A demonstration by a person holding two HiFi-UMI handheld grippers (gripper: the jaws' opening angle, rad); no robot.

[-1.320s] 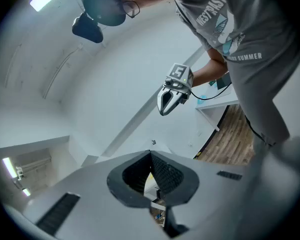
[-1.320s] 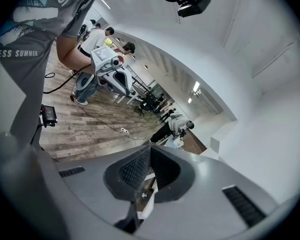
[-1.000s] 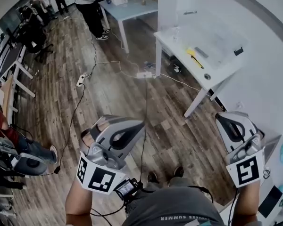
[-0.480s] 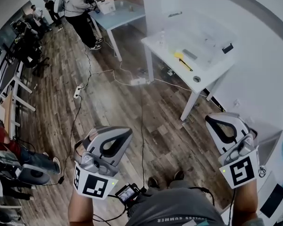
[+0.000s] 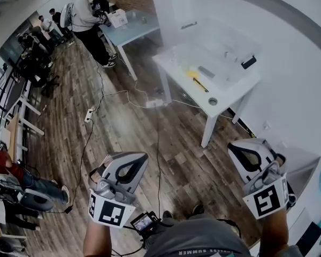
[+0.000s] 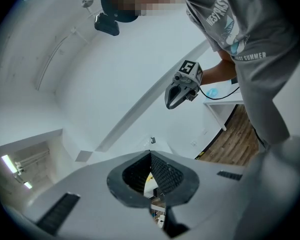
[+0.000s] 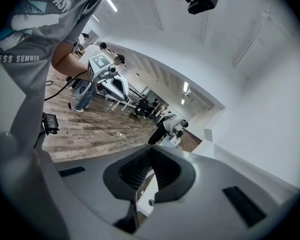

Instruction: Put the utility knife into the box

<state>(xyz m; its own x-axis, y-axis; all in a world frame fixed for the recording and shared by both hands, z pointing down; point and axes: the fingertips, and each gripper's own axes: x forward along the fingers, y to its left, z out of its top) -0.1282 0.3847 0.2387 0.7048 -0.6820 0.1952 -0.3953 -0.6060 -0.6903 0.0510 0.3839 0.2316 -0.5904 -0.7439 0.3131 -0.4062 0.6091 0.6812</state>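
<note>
A white table [image 5: 224, 92] stands ahead on the wooden floor. On it lies a slim black-and-yellow utility knife [image 5: 199, 84], beside a yellow patch [image 5: 189, 73] and a grey bar [image 5: 206, 72]. Farther back on the top a pale box [image 5: 230, 50] shows only faintly. My left gripper [image 5: 140, 156] and right gripper [image 5: 236, 145] hang at waist height over the floor, well short of the table. Both are shut with nothing in them; in each gripper view the jaws meet at the tip, left [image 6: 150, 152] and right [image 7: 151, 150].
Cables and a power strip [image 5: 89, 114] run across the floor between me and the table. A black item [image 5: 249, 62] and a round one [image 5: 212, 101] lie on the table. A person [image 5: 88, 20] stands at a blue table [image 5: 131, 28]. Desks line the left; a white unit [image 5: 310, 186] is at my right.
Both grippers have been carried forward across the floor together. The white table with the knife has come nearer and shifted left and down in the head view. The jaws stay shut.
</note>
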